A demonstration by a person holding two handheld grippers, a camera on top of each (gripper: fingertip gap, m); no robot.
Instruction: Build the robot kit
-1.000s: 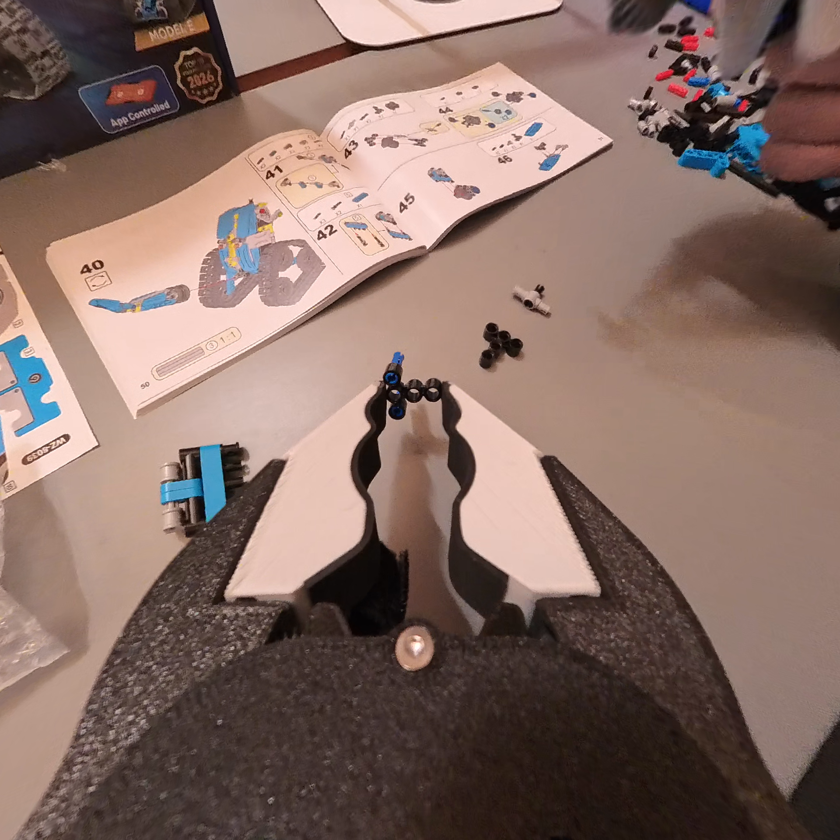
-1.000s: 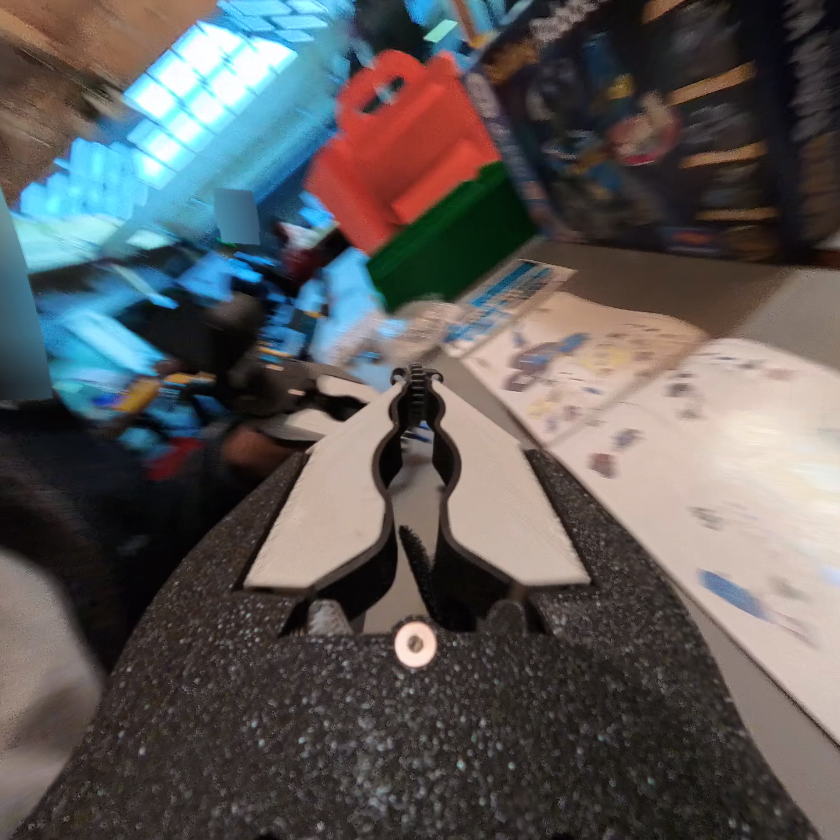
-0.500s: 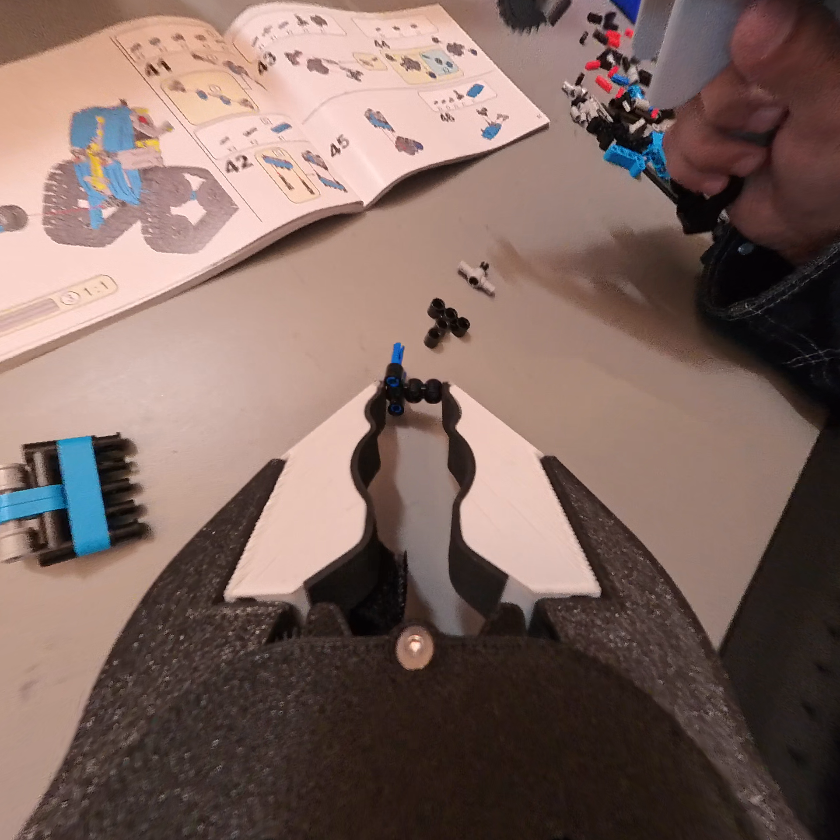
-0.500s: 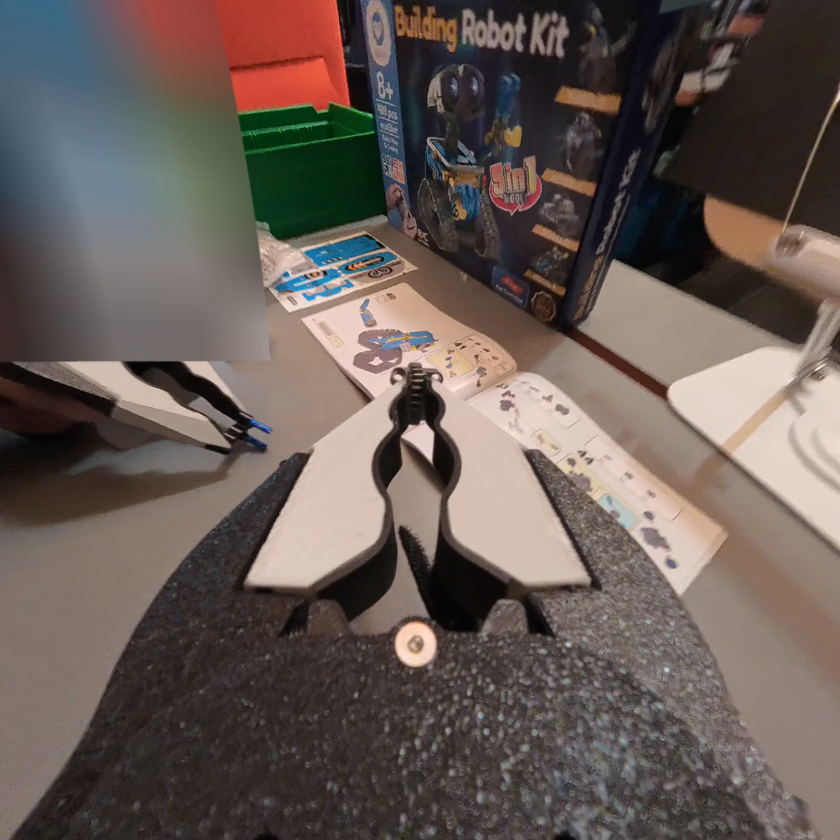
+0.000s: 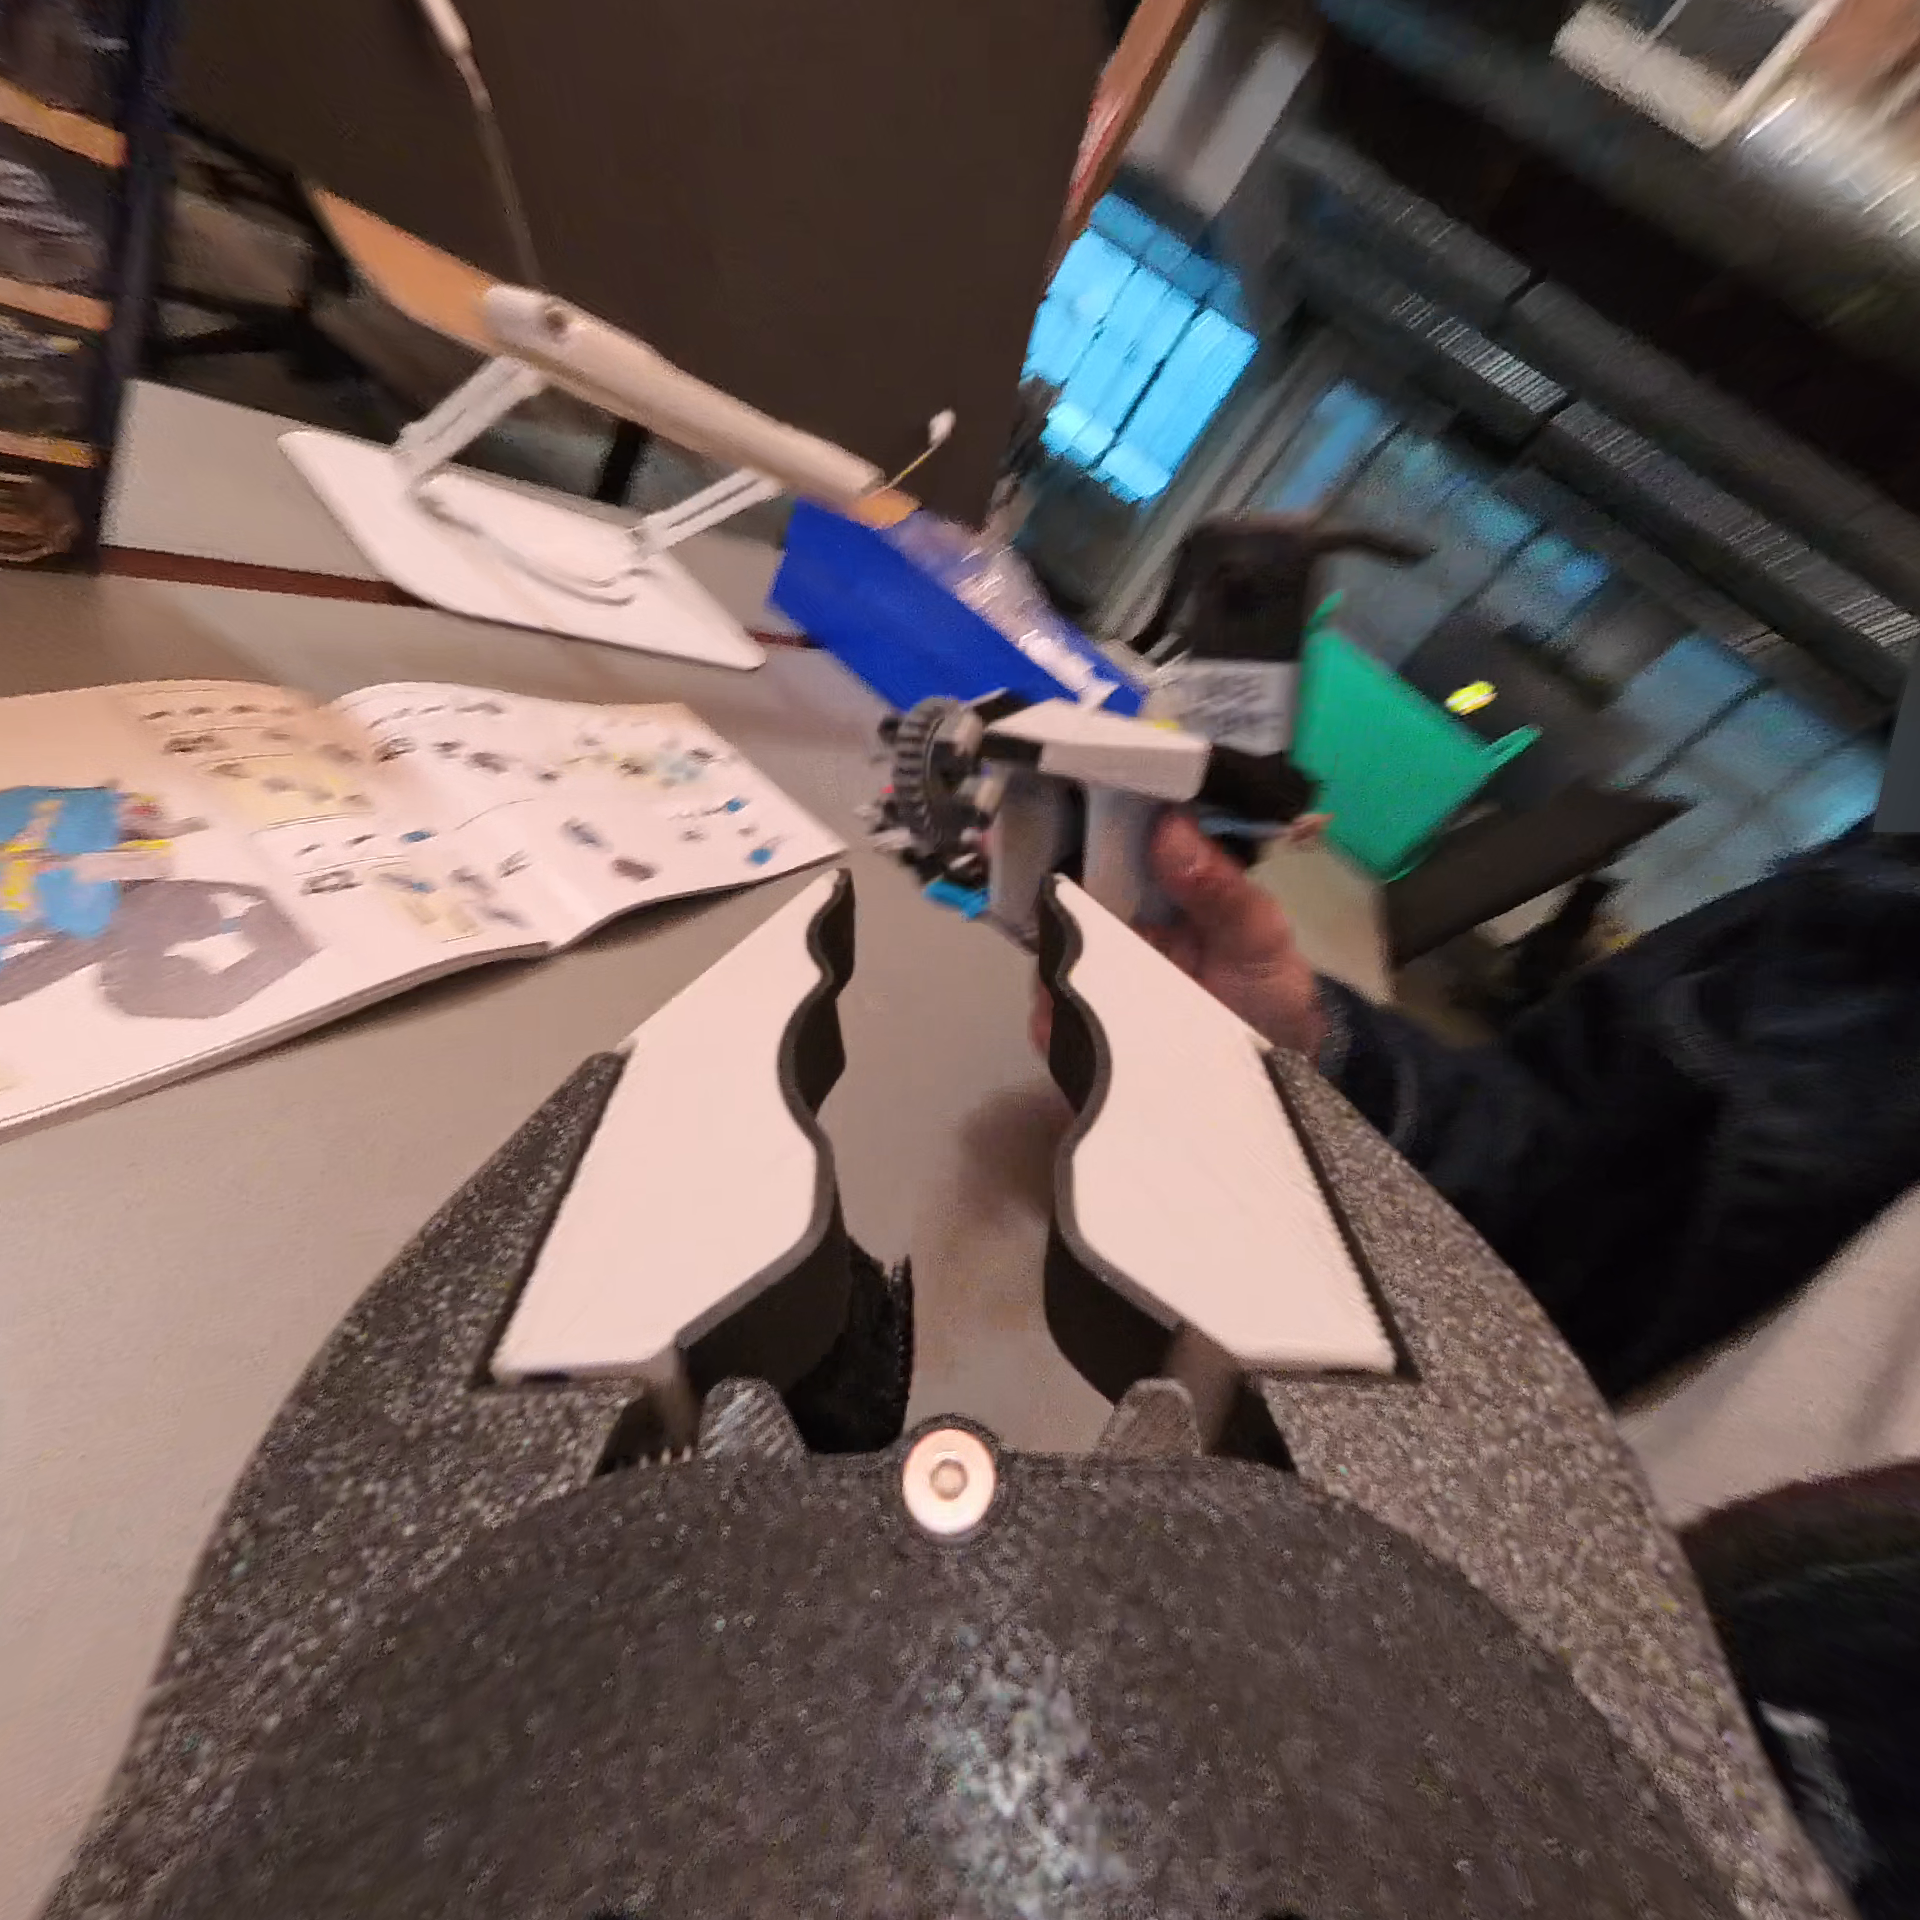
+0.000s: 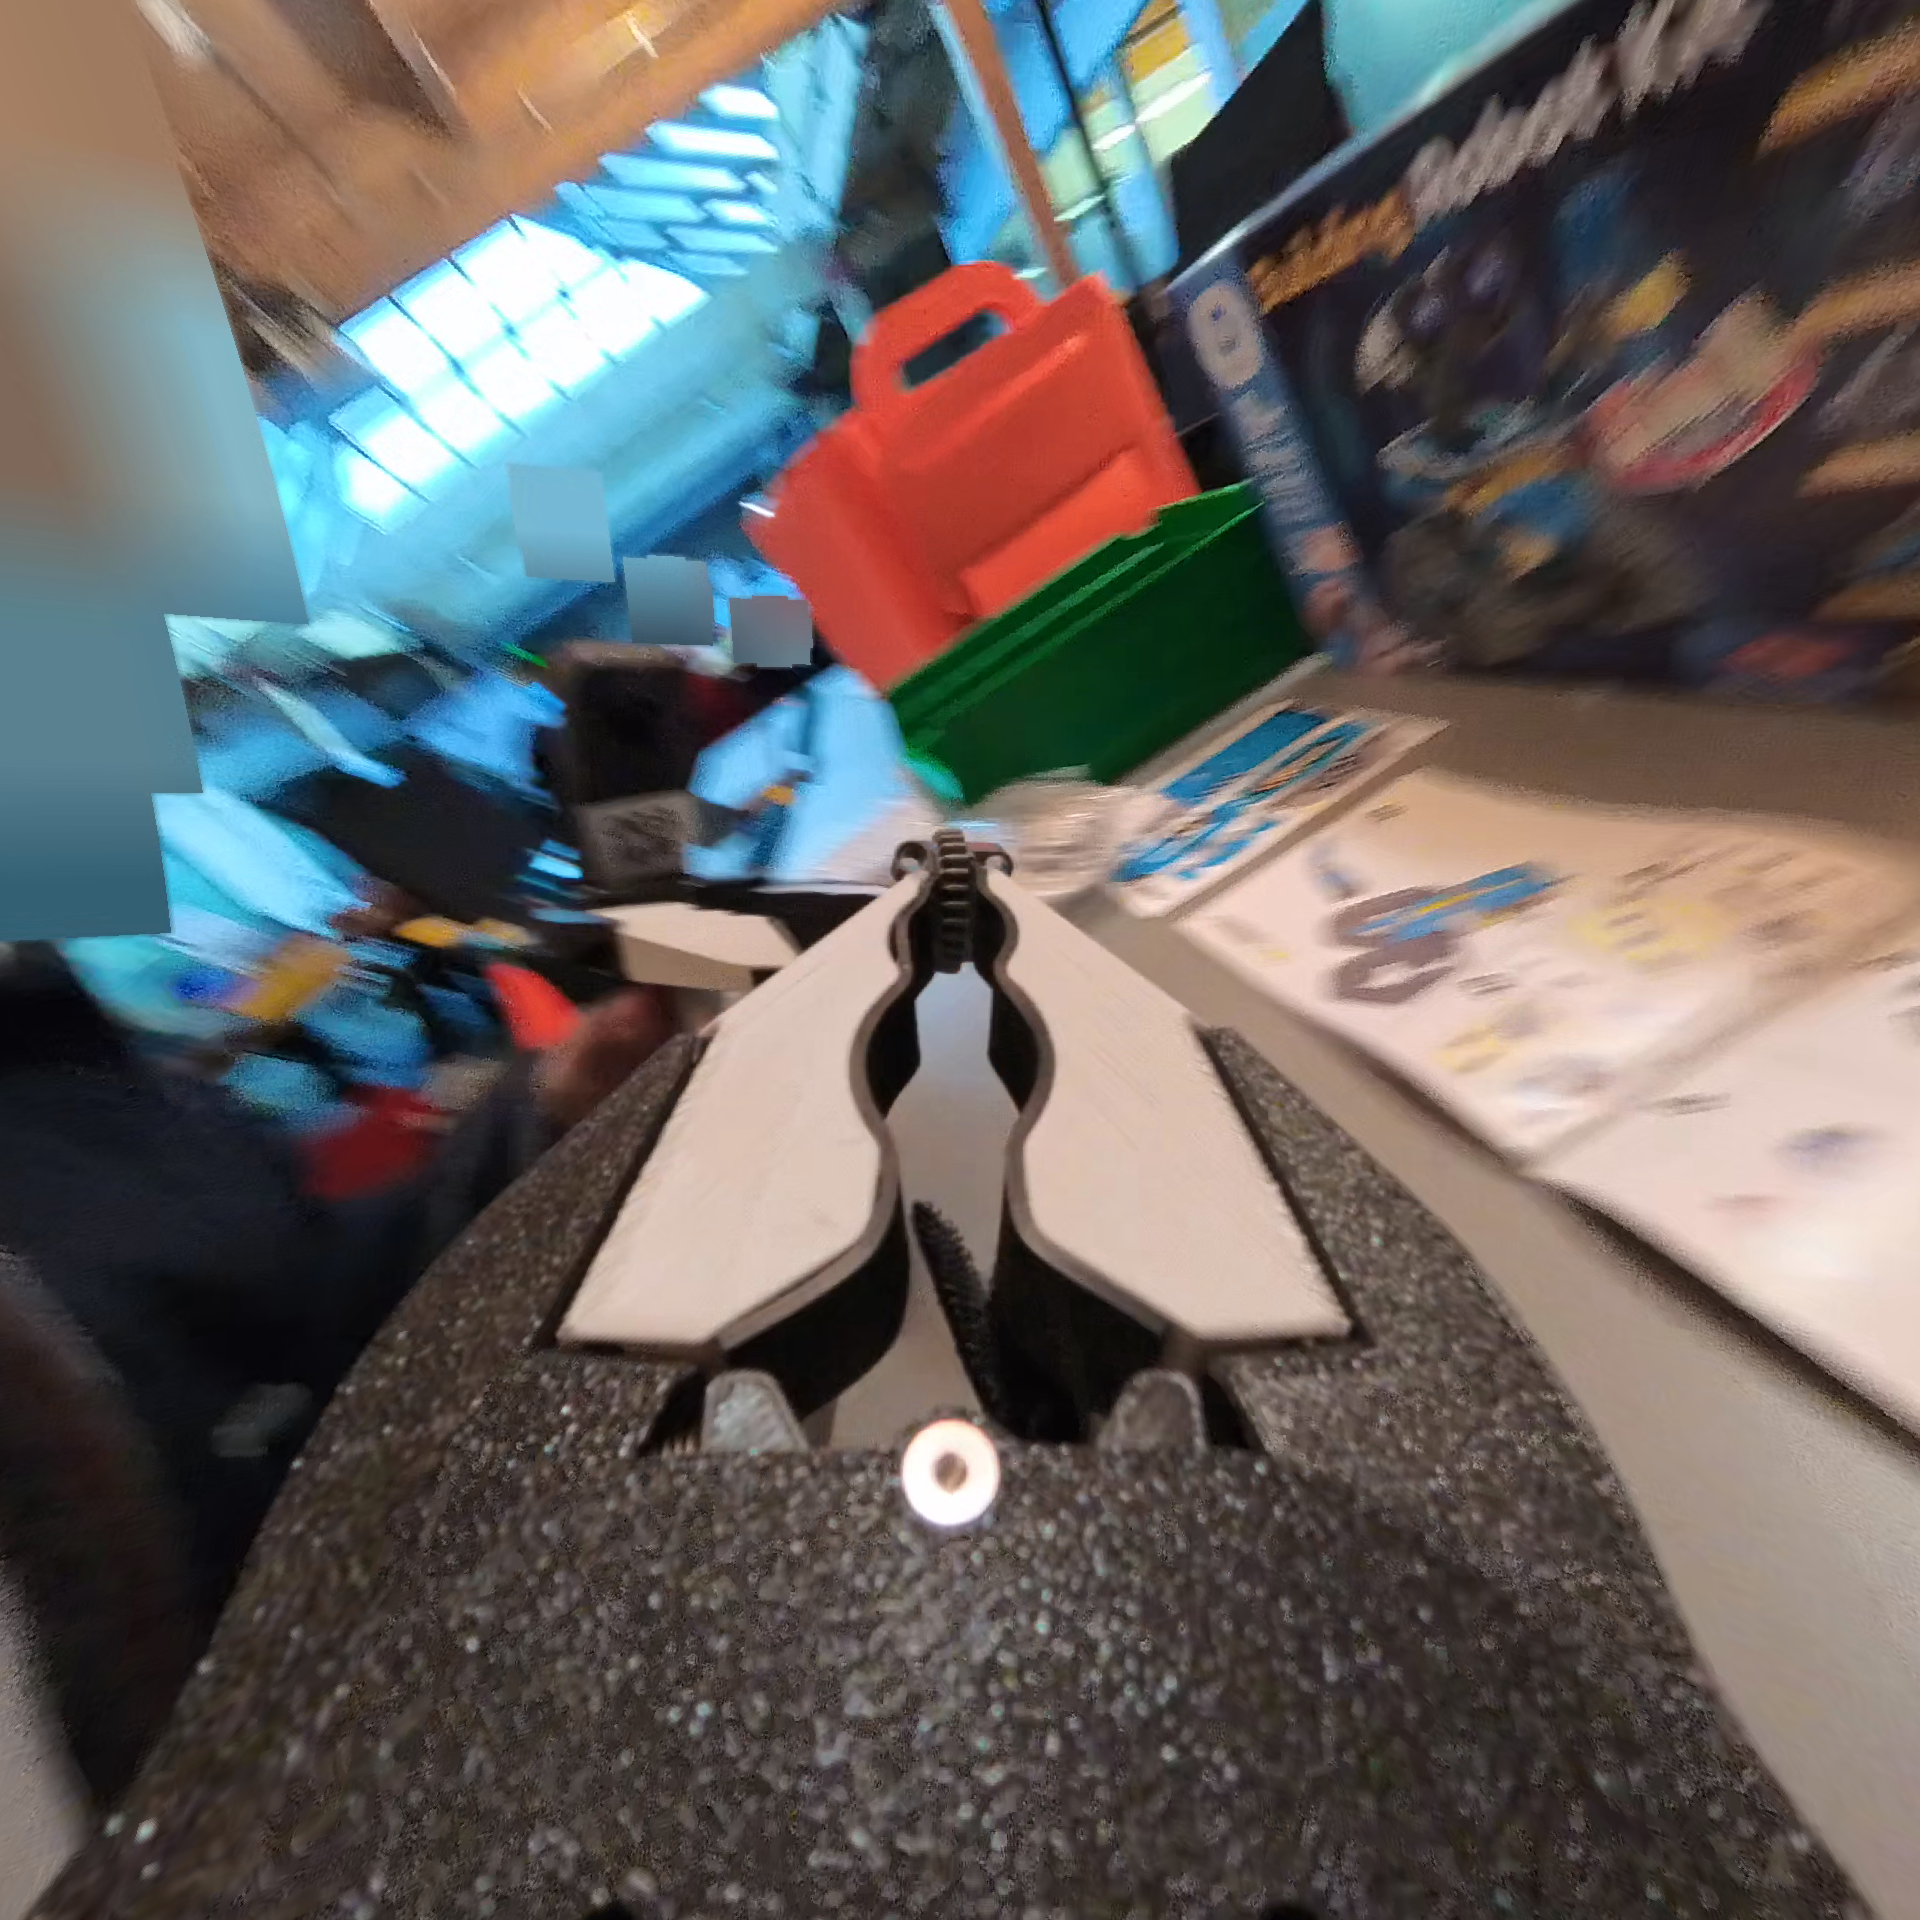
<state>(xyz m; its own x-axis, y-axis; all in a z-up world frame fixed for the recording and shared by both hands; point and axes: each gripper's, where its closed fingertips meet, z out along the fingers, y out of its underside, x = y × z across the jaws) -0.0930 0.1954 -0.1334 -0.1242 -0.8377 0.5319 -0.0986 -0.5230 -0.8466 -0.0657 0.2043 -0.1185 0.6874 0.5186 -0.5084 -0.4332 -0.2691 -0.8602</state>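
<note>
Left wrist view: my left gripper [image 5: 943,906] spread wide, empty, above the grey surface [image 5: 260,1174]; open white instruction booklet [image 5: 343,831] left; my right gripper [image 5: 971,774] just ahead, carrying a black toothed plastic gear [image 5: 920,764].

Right wrist view: right gripper [image 6: 951,891] pinched narrow on that gear [image 6: 948,902]; booklet [image 6: 1558,997] right.

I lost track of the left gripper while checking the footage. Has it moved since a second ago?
Yes. The left gripper has lifted and swung right: the instruction booklet now lies low left of it, and its fingers are open and empty.
</note>
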